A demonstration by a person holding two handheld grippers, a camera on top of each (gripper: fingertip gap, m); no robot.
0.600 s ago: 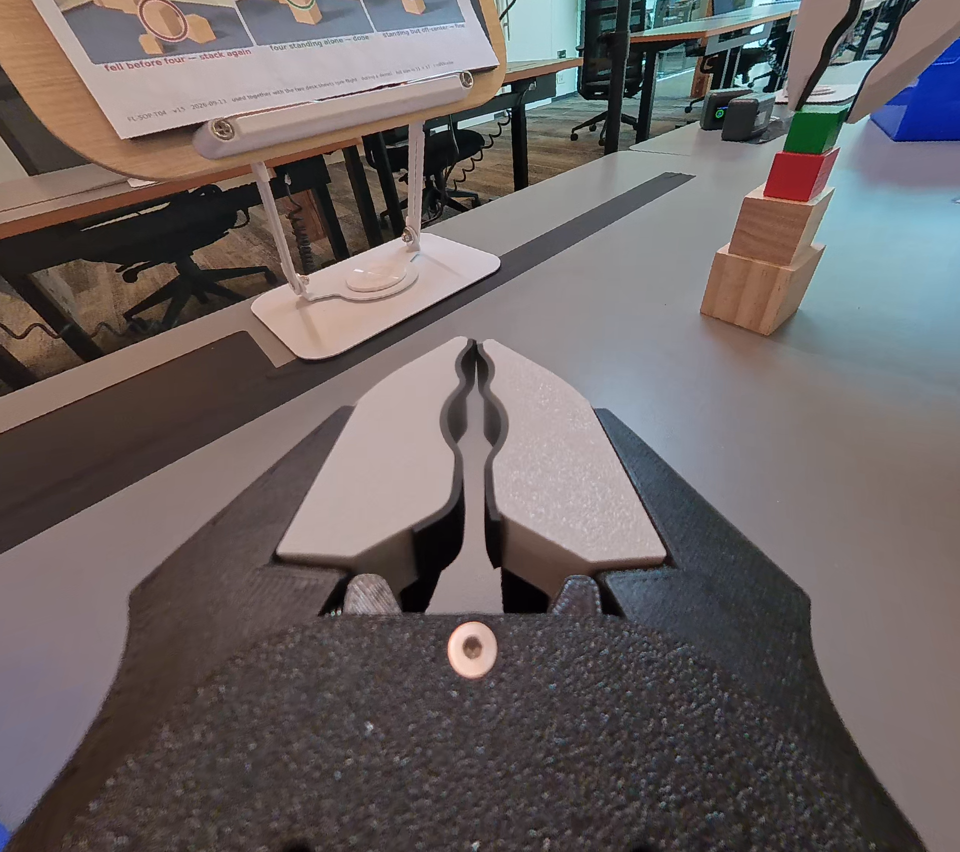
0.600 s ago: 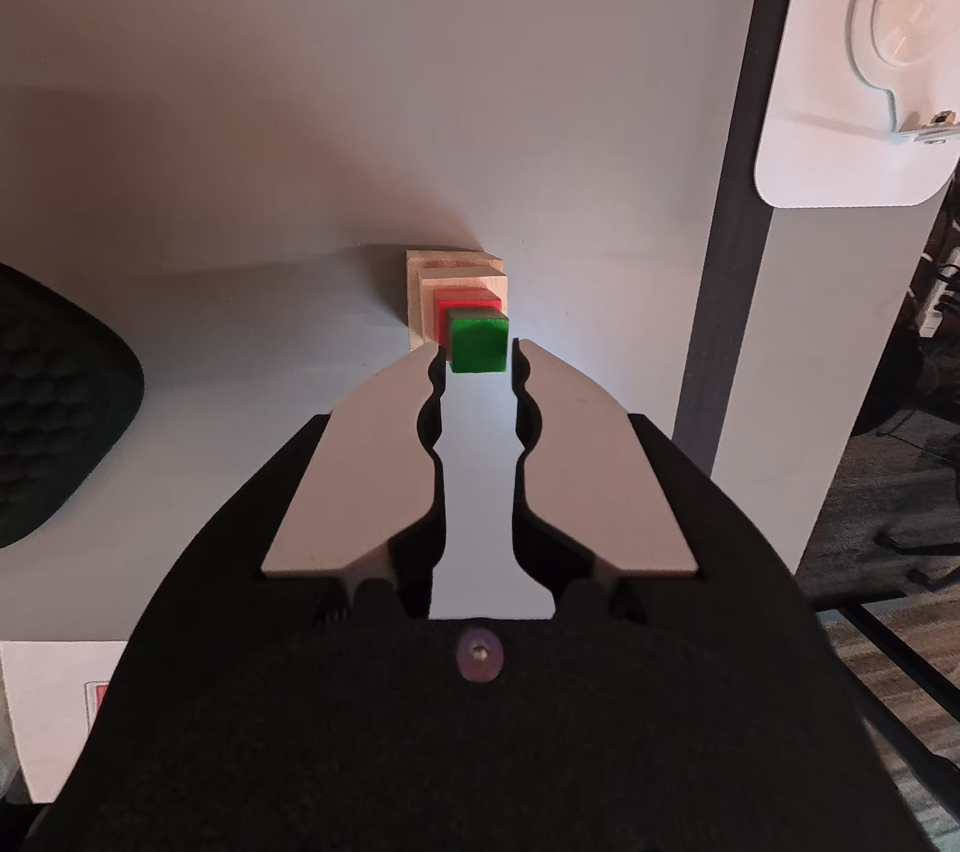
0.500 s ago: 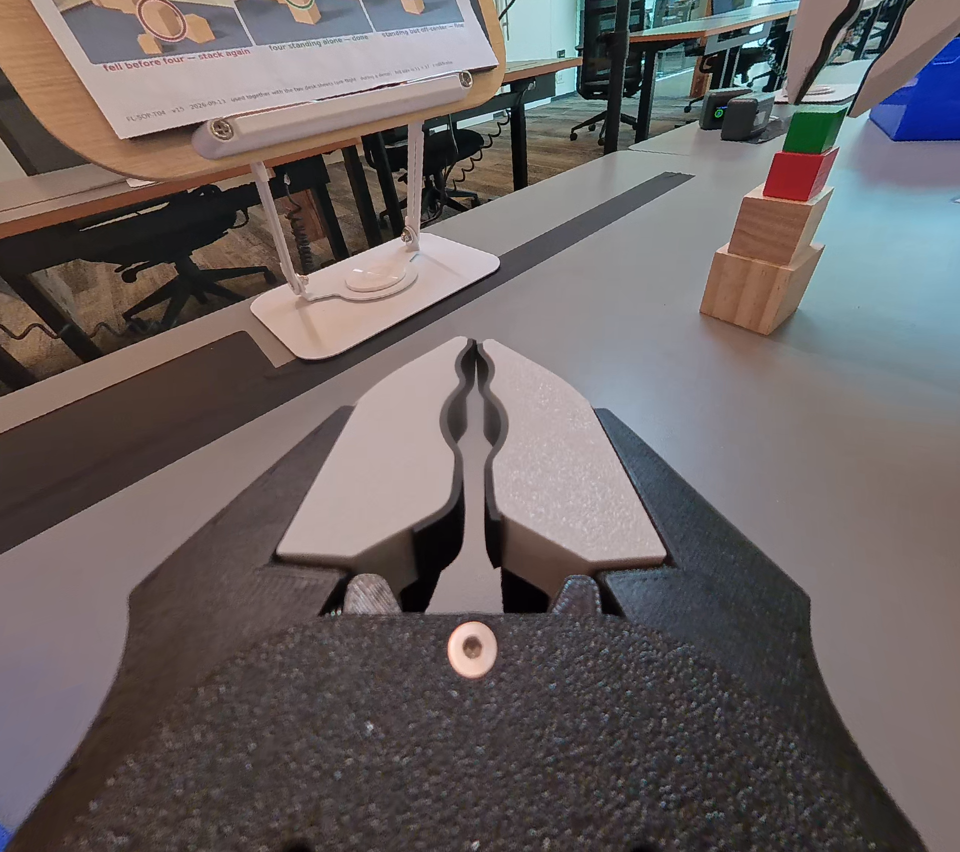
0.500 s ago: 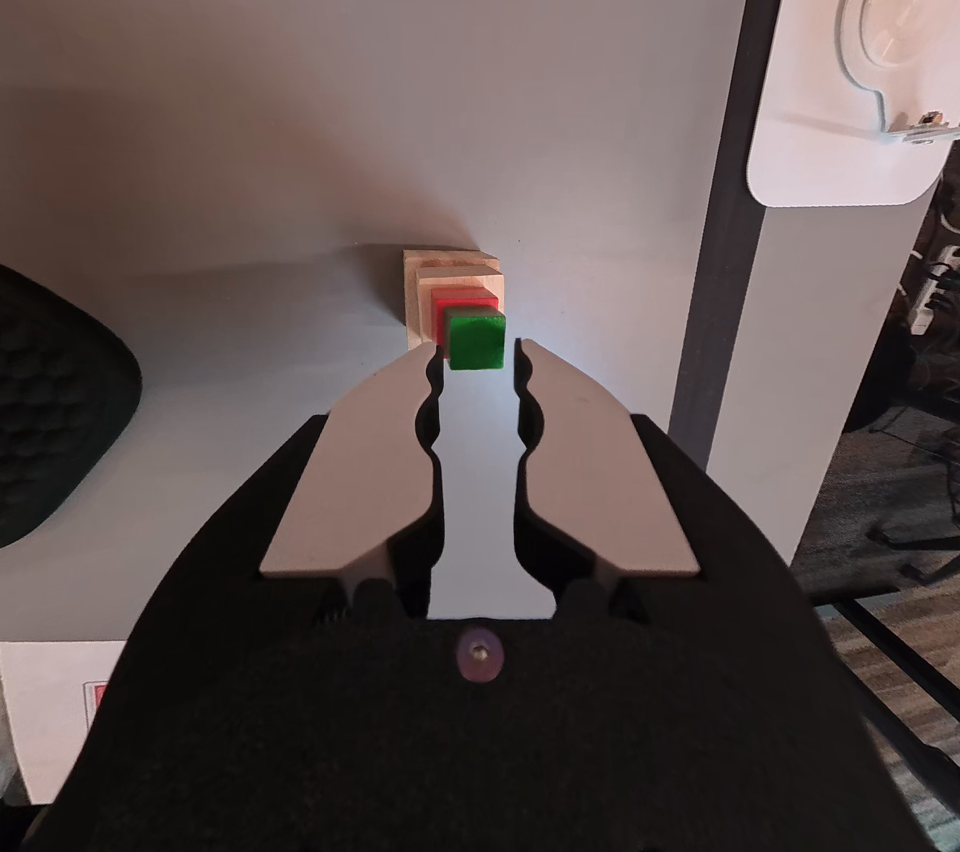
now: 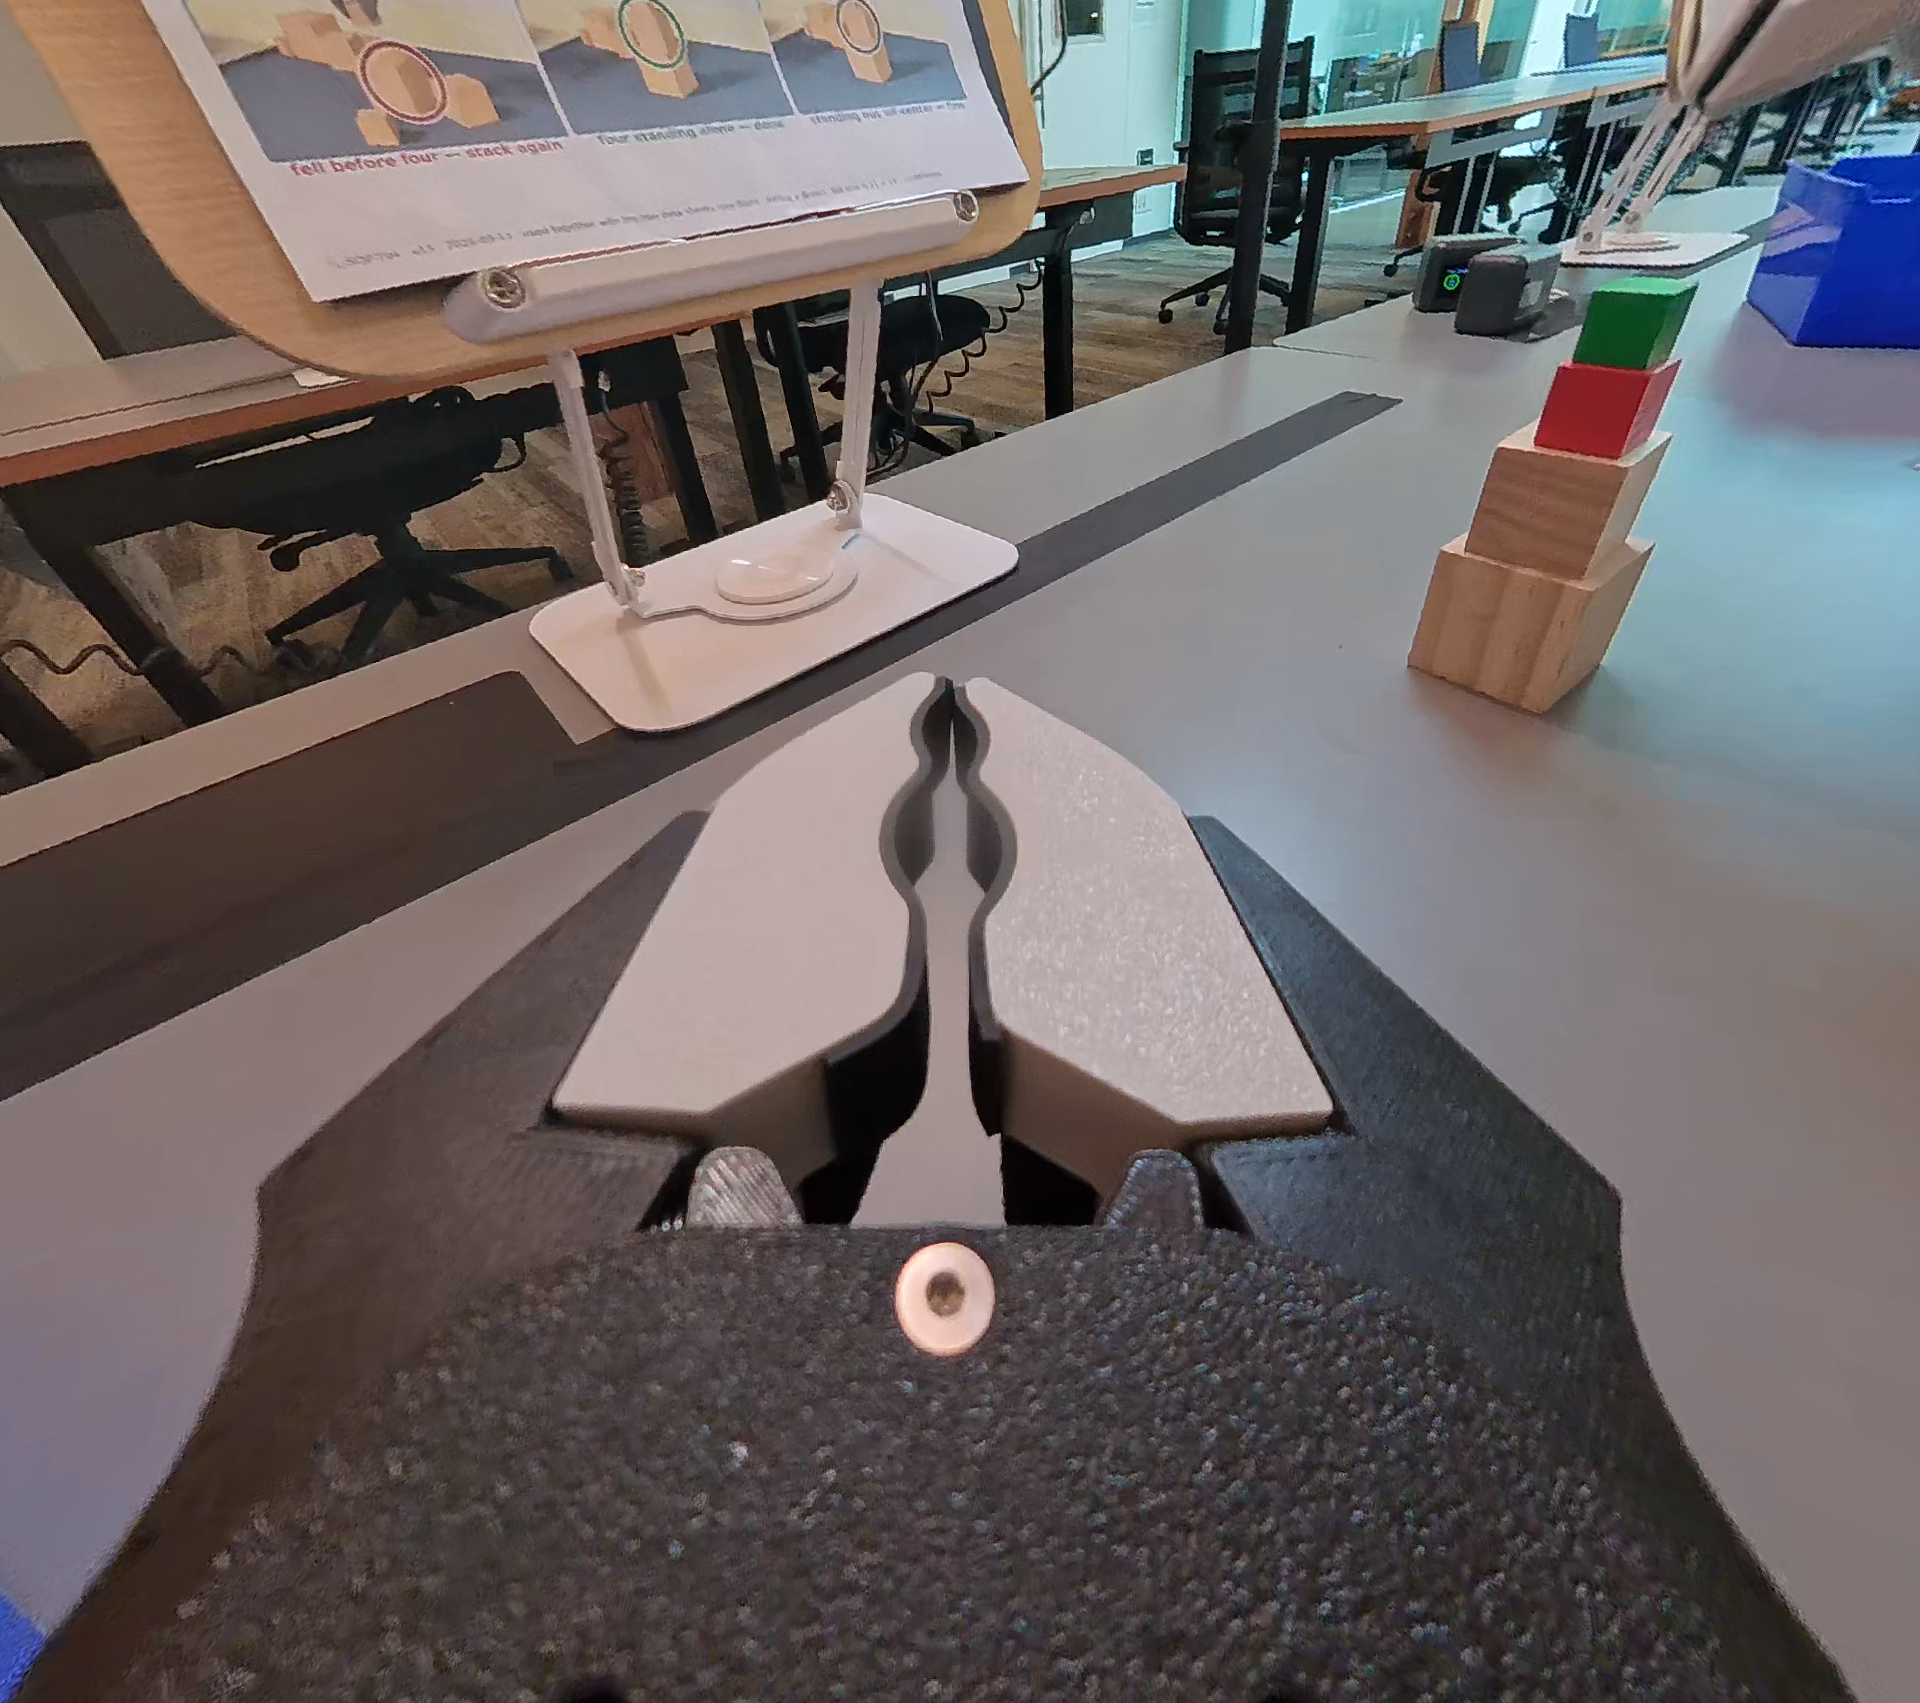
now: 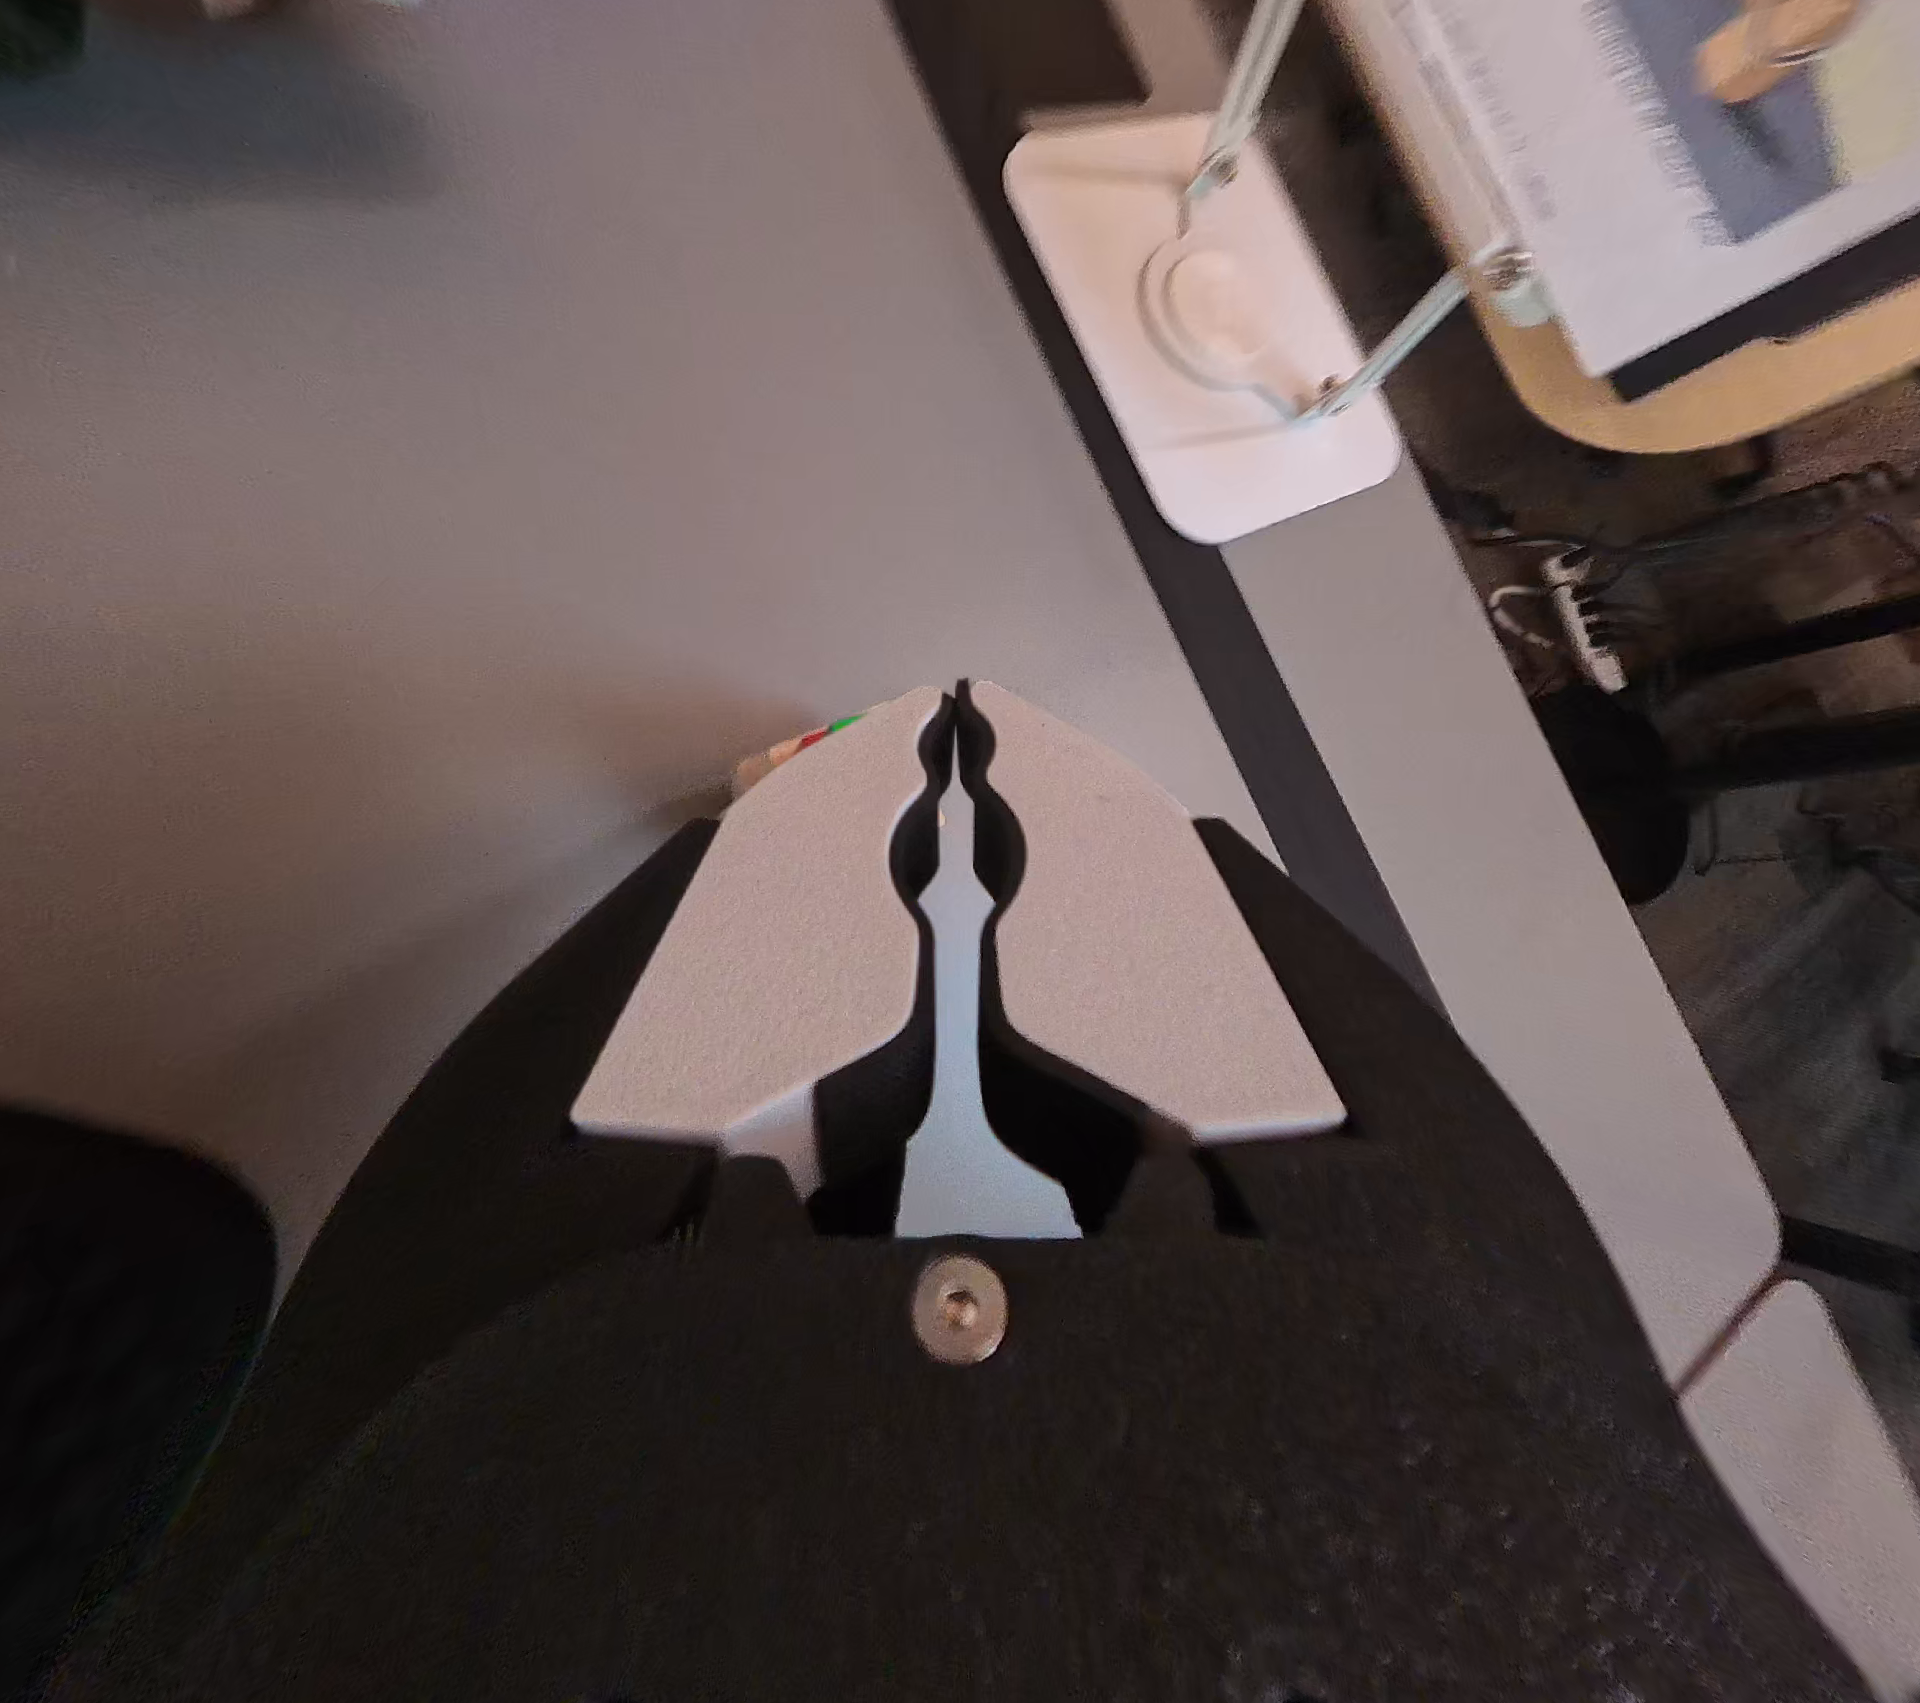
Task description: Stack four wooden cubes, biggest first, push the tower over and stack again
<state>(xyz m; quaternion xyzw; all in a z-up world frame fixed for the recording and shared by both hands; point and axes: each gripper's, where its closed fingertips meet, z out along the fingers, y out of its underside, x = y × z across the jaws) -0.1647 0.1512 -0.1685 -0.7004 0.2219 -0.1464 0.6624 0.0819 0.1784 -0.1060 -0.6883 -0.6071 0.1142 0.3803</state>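
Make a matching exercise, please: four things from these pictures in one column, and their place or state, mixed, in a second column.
1. green cube
2. large wooden block
3. left gripper
4. blue bin

a. bottom of the stack
b. far right on the table
c. top of the stack
d. fingers shut, nothing between them

Pairs: 1-c, 2-a, 3-d, 4-b

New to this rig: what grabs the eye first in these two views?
The four-block tower at right on the grey table: two bare wood blocks, then a red block, then a green block on top, standing alone. Next, the tilted board with a printed sheet on a white stand at upper left. The left claw in front is shut, holding nothing.
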